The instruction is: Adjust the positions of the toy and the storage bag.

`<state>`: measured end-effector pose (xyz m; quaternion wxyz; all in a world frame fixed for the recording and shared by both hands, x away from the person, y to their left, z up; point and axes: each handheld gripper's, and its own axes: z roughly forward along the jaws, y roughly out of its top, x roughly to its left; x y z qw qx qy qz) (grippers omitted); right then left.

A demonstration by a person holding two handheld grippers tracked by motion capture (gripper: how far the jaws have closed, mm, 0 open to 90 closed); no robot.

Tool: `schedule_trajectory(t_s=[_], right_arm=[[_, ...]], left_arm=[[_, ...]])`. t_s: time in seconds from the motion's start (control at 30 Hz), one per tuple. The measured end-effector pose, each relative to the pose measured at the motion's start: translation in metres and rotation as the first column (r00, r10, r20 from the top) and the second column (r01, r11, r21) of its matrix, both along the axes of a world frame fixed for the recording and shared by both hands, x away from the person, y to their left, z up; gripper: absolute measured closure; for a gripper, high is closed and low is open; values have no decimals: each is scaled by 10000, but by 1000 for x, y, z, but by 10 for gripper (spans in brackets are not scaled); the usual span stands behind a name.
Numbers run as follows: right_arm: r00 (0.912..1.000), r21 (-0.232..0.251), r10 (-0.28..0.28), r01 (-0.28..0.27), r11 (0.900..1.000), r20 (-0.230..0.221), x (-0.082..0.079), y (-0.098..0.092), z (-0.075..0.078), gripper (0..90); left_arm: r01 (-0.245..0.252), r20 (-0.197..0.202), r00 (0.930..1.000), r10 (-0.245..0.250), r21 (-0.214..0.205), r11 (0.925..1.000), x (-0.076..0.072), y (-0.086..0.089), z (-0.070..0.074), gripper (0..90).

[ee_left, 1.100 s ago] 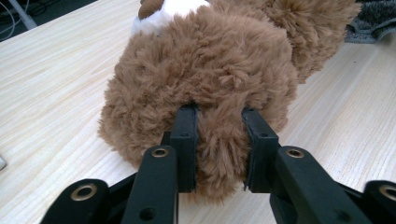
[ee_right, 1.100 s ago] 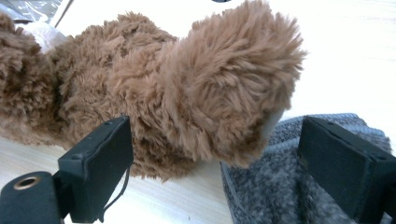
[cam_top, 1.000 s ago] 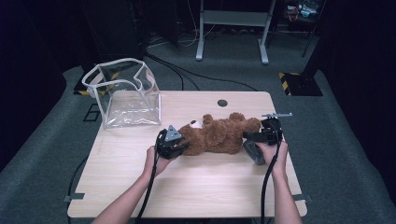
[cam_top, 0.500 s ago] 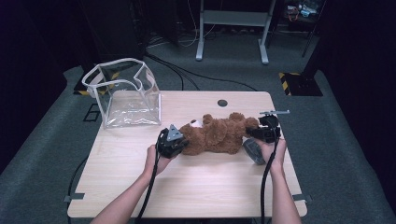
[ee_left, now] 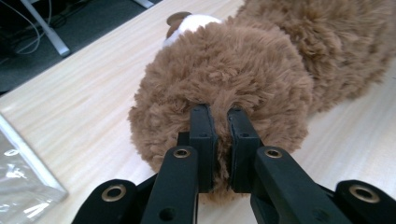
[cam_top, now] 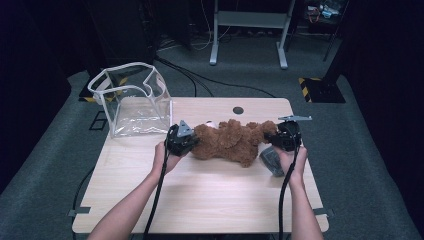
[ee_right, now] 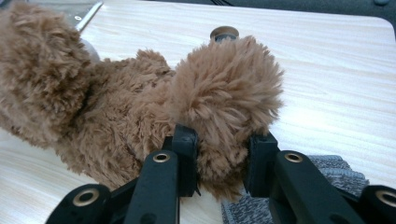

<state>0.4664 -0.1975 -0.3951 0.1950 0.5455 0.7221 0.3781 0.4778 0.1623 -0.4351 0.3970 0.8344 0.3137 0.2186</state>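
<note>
A brown plush teddy bear (cam_top: 230,142) lies on its side in the middle of the wooden table (cam_top: 200,200). My left gripper (cam_top: 194,143) pinches the fur of its round head (ee_left: 224,79), jaws nearly together (ee_left: 218,116). At the bear's other end my right gripper (cam_top: 271,138) has a fluffy leg (ee_right: 229,93) between its jaws (ee_right: 224,135). Those jaws have just been closing, and the pads now press into the leg's fur from both sides.
A clear plastic bag (cam_top: 132,105) with a white rim stands open at the table's back left. A grey fabric piece (cam_top: 270,160) lies under the right hand. A dark round grommet (cam_top: 238,110) sits near the far edge. Cables and a metal stand are on the floor beyond.
The right gripper's jaws came from wide apart to closed around the bear's leg. The left gripper tightened on the head and rose slightly.
</note>
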Motion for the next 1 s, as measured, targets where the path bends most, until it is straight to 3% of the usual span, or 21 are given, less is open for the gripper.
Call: schedule_trajectory(t_s=[0.37,0.6,0.67,0.9,1.0], right_arm=[[9982,-51,104,-101,9999,590,-14,6,20,712],[9954,-161,212,-198,9997,939,-25,13,32,713],[9951,-157,229,-215,9996,961,-29,16,35,713],[9940,-279,364,-337,9990,1028,-43,25,36,713],[9952,-247,439,-419,9988,878,-49,31,29,711]], left_arm=[[-214,167,9996,216,-90,9997,18,0,13,832],[-365,279,9990,363,68,9993,33,-2,23,832],[-350,298,9990,341,297,9989,37,-3,24,832],[-446,286,9987,433,487,9978,47,-8,25,831],[-521,54,9986,518,757,9958,55,-10,18,830]])
